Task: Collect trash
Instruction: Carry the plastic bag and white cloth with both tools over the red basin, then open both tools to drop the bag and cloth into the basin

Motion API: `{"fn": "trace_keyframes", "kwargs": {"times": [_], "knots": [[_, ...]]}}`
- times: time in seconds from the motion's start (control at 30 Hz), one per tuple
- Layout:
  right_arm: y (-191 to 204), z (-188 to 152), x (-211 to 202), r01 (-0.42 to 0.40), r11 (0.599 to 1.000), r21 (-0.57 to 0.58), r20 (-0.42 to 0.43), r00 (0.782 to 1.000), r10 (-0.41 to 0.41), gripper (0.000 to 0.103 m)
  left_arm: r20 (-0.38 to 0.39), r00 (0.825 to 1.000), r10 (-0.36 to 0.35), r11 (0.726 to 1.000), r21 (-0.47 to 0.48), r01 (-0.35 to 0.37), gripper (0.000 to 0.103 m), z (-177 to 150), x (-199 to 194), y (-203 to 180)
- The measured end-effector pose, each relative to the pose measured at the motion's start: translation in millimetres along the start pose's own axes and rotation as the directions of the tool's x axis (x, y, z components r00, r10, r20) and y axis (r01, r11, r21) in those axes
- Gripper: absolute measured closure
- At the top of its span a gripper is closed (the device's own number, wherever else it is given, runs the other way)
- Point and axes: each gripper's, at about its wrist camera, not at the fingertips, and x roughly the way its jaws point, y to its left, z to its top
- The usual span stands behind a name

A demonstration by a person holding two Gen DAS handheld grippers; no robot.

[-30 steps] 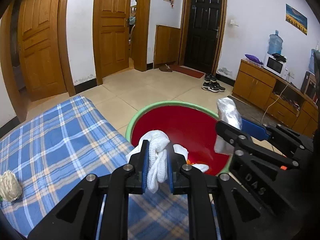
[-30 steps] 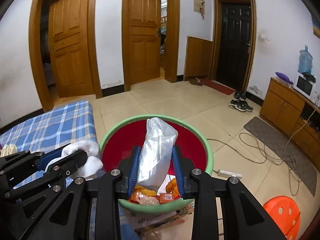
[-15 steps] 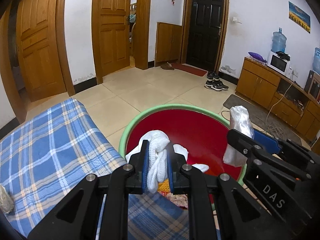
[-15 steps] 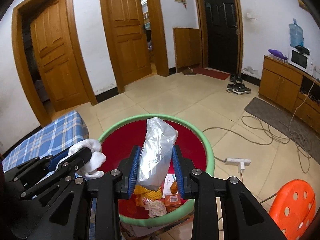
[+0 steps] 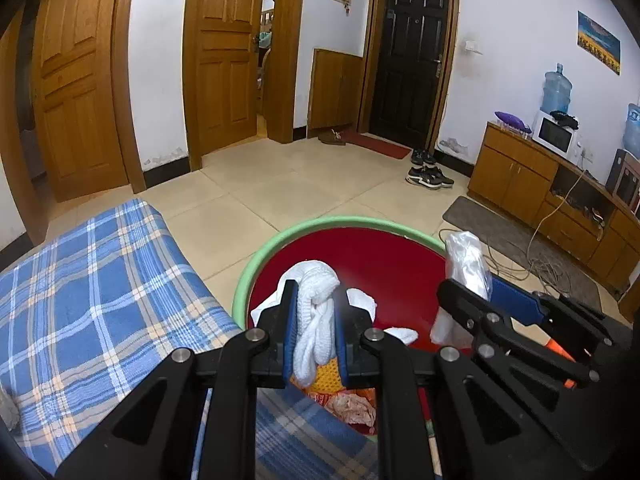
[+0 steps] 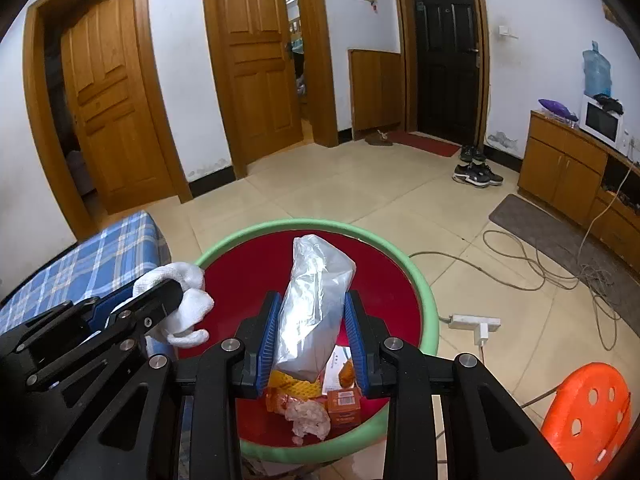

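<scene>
A red basin with a green rim stands on the floor beside the bed and holds several wrappers and a crumpled tissue. My left gripper is shut on a bunched white cloth, held over the basin's near left edge. My right gripper is shut on a clear plastic bag, upright above the basin's middle. In the right wrist view the left gripper and its white cloth show at the left; in the left wrist view the plastic bag shows at the right.
A blue plaid bedspread lies to the left of the basin. An orange plastic stool stands at the lower right. A white power strip and loose cables lie on the tiled floor. A wooden cabinet lines the right wall.
Both grippers have shifted forward over the basin with their loads, so more of the trash inside shows. Their grips are unchanged.
</scene>
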Motion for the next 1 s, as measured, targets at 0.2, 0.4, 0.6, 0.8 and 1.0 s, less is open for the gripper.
{"fn": "trace_keyframes", "kwargs": {"times": [0.2,0.4,0.6,0.8,1.0], "knots": [[2.3,0.1,-1.1,0.024,0.999,-0.022,0.003,1.000,-0.024,0.071,-0.013,1.000,-0.003,1.000,-0.011,0.003,0.084,1.9,2.9,1.1],[-1.8,0.5,2.8,0.031,0.999,-0.021,-0.021,0.999,-0.031,0.067,0.013,0.999,0.034,0.999,-0.007,-0.034,0.074,1.5,-2.7,0.0],[-4.3,1.3,3.5,0.040,0.999,-0.016,-0.022,0.999,-0.041,0.064,0.022,0.998,0.053,0.999,-0.001,-0.053,0.072,0.9,-5.3,-1.2],[-2.0,1.5,2.9,0.047,0.998,-0.030,-0.020,0.999,-0.048,0.063,0.007,0.998,0.065,0.998,-0.021,-0.065,0.069,1.8,-3.4,-0.1],[-2.5,2.4,2.2,0.046,0.999,-0.027,-0.021,0.999,-0.047,0.063,0.006,0.997,0.071,0.997,-0.010,-0.071,0.069,2.3,-2.5,-1.8]]}}
